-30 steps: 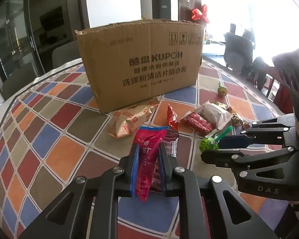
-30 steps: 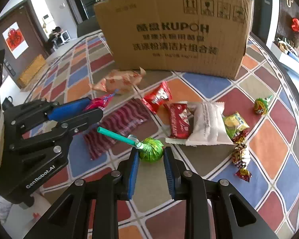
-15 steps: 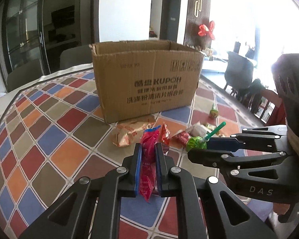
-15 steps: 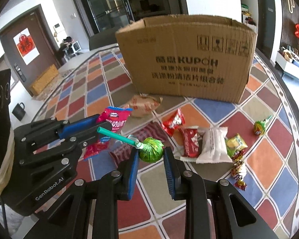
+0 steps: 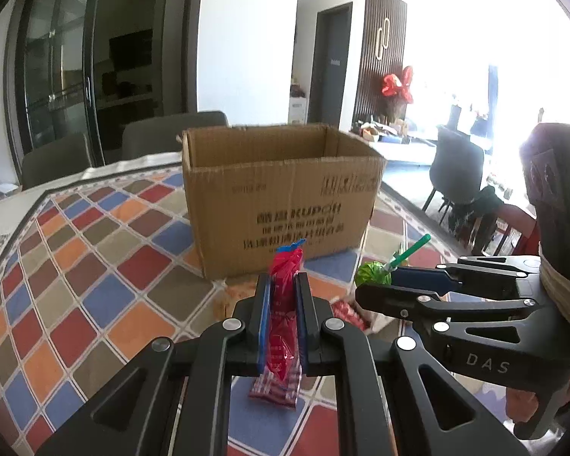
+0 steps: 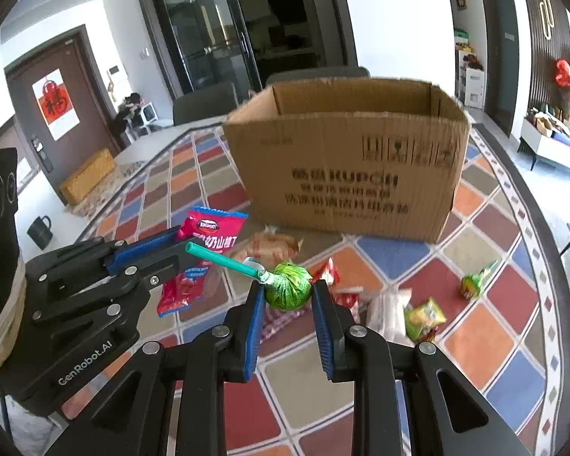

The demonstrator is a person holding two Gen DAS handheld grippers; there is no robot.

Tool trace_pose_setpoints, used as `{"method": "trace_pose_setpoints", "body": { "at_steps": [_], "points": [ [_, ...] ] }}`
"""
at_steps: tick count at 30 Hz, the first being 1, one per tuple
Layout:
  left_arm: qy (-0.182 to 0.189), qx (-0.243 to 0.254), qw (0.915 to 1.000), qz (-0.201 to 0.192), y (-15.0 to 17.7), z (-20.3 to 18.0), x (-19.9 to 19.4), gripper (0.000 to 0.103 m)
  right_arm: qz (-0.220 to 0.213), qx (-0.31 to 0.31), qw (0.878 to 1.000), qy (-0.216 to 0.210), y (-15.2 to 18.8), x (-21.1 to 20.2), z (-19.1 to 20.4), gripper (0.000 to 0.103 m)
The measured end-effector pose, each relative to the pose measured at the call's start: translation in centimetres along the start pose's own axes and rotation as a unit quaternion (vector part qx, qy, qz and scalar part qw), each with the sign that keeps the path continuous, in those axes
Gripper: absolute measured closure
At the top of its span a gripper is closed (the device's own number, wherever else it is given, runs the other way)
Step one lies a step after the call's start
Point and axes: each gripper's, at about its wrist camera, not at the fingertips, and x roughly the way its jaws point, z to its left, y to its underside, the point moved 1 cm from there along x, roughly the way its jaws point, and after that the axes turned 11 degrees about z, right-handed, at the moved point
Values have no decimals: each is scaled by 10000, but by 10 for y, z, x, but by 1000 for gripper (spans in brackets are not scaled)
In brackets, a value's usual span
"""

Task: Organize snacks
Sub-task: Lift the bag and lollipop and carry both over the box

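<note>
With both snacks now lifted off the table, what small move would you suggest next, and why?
Probably carry both forward and a little higher, over the open top of the cardboard box. The left tool is shut on the red snack packet, the right tool on the green lollipop, and both sit in front of the box and below its rim, so neither can be dropped in yet.

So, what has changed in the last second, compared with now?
Both grippers rose from the table toward the cardboard box. The left gripper still clamps the red snack packet; the right gripper still holds the green lollipop. The box and loose snacks stayed put.
</note>
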Motion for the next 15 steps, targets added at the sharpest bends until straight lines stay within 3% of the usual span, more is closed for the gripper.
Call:
{"method": "trace_pose_setpoints", "body": {
  "at_steps": [15],
  "points": [
    [-55,78,9972,-746,-64,-3,-25,90,-786,13,9968,118,-51,-40,-12,77]
  ]
}}
